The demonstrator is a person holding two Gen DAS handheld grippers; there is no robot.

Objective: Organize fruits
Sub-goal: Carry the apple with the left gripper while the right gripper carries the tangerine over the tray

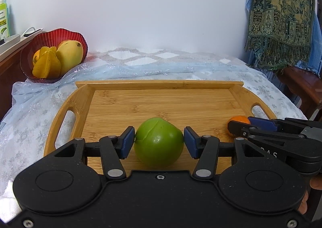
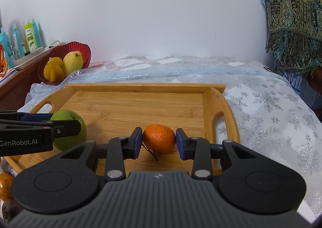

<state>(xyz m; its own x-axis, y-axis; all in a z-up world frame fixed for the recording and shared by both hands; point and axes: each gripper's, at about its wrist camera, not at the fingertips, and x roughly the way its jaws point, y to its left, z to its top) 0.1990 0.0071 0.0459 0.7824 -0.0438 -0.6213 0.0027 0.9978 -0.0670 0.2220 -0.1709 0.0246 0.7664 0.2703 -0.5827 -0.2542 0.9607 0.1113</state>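
Note:
My left gripper (image 1: pixel 159 140) is shut on a green round fruit (image 1: pixel 159 143) over the near part of the wooden tray (image 1: pixel 161 103). My right gripper (image 2: pixel 159 140) is shut on a small orange (image 2: pixel 159 138) with a stem, low over the tray's (image 2: pixel 140 105) near right part. The orange (image 1: pixel 239 120) and the right gripper show at the right edge of the left wrist view. The green fruit (image 2: pixel 69 116) shows at the left of the right wrist view, partly behind the left gripper.
A red ribbed bowl (image 1: pixel 66 35) at the back left holds a mango (image 1: pixel 70 55), a starfruit (image 1: pixel 47 64) and an orange fruit. The tray lies on a snowflake-patterned cloth (image 2: pixel 271 111). Bottles stand on a wooden shelf (image 2: pixel 24 38) at left. A patterned scarf (image 1: pixel 281 16) hangs at right.

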